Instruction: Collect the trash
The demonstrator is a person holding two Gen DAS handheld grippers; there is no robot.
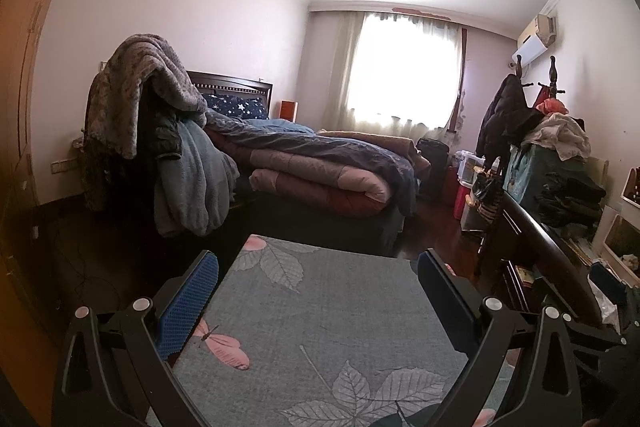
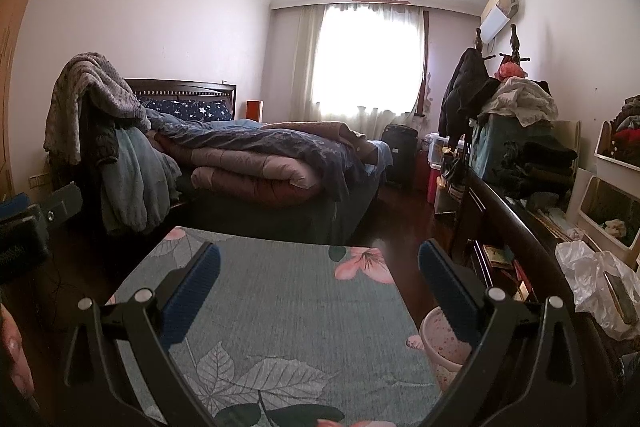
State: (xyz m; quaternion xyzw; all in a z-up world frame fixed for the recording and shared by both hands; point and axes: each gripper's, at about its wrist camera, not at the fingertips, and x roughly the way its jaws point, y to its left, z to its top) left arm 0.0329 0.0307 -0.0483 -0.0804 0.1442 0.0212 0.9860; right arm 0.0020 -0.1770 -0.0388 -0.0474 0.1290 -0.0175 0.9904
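My left gripper (image 1: 318, 269) is open and empty, held above a grey-green table cover with leaf and flower prints (image 1: 320, 307). My right gripper (image 2: 319, 261) is open and empty above the same cover (image 2: 288, 299). A pink speckled bin (image 2: 442, 341) stands beside the table's right edge, partly hidden behind my right finger. A crumpled white plastic bag (image 2: 592, 279) lies on the dark sideboard to the right. The left gripper's body shows at the left edge of the right wrist view (image 2: 24, 227). No trash shows on the cover.
A bed (image 1: 320, 163) with piled quilts stands beyond the table. A chair draped in blankets (image 1: 152, 131) is at left. A dark sideboard (image 2: 516, 223) with clothes, boxes and a coat rack (image 2: 468, 95) runs along the right wall. A black suitcase (image 2: 400, 155) stands below the window.
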